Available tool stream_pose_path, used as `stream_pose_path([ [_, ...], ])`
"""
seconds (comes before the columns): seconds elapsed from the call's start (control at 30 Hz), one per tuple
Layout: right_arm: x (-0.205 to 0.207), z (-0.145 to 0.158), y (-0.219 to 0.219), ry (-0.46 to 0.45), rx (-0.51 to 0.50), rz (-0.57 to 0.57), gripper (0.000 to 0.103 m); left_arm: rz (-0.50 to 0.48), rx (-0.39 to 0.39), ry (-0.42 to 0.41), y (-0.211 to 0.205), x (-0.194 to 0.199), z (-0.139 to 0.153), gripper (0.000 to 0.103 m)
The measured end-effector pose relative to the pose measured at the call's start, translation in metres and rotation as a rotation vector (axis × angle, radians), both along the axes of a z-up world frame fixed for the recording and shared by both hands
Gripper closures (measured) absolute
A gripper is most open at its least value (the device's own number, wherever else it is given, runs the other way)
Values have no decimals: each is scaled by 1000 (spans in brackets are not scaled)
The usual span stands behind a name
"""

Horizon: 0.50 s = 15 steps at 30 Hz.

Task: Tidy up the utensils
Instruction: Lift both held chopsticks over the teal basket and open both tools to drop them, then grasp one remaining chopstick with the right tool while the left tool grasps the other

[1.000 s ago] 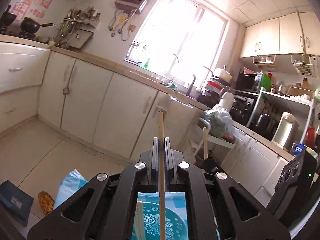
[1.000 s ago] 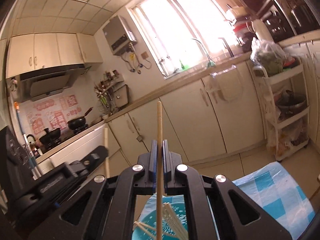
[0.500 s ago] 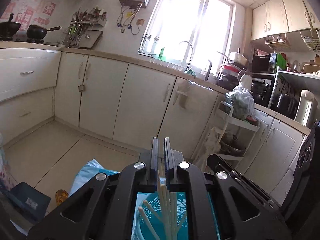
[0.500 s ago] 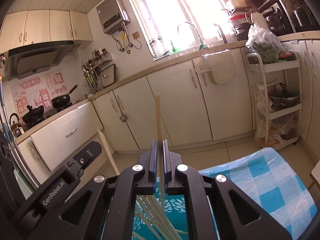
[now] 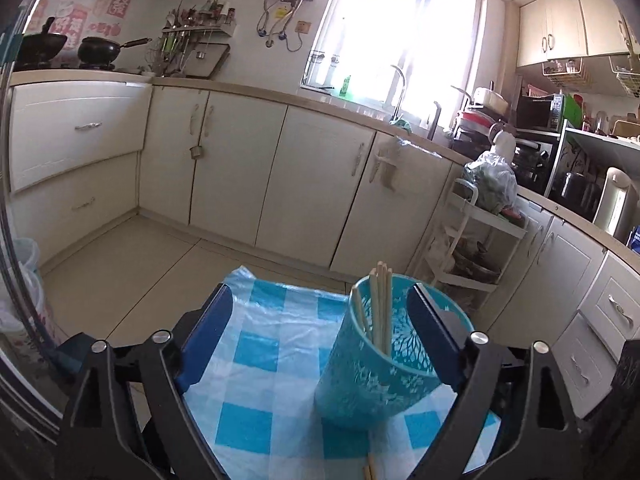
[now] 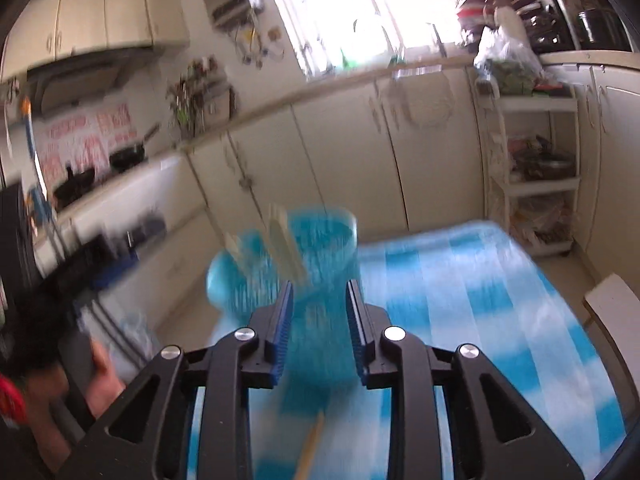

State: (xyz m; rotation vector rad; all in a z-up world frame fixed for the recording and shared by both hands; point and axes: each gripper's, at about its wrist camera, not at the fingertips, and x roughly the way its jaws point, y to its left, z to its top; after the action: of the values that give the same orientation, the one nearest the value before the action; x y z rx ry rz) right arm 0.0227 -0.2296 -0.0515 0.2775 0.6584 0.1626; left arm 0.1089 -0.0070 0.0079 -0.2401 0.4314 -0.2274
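Change, left claw: a second ago clenched on one upright chopstick; now released, jaws opening wide, nothing pressed between the pads.
Change, right claw: a second ago also clenched on a chopstick; now jaws parting, pads clear of anything. Picture heavily blurred.
Change, view: both cameras earlier looked across at the cabinets; now both look lower, onto the table.
Cup: teal, with a white pattern, upright on the blue-and-white checked cloth, right of centre in the left view; its rim lies between the left claw's fingers without touching them.
Chopsticks: pale wood, bundled, standing in the cup, leaning toward its left rim, tips above the rim.
Loose chopstick: lies on the cloth near the cup.
Hand: lower left of the right view, blurred.
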Motion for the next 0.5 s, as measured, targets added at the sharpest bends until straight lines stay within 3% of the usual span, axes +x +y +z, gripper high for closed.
stream_pose_path([
  [0.1,-11,-44,17,167,-18,53,83,-34,29,93,0,-15,-21,14],
  [0.17,-10,-61,23,225,-5,67,85,-52,50,138,-4,-23,-32,14],
  [0.5,5,-92,54,291,-104,107,90,-68,63,252,-1,-48,-63,12],
])
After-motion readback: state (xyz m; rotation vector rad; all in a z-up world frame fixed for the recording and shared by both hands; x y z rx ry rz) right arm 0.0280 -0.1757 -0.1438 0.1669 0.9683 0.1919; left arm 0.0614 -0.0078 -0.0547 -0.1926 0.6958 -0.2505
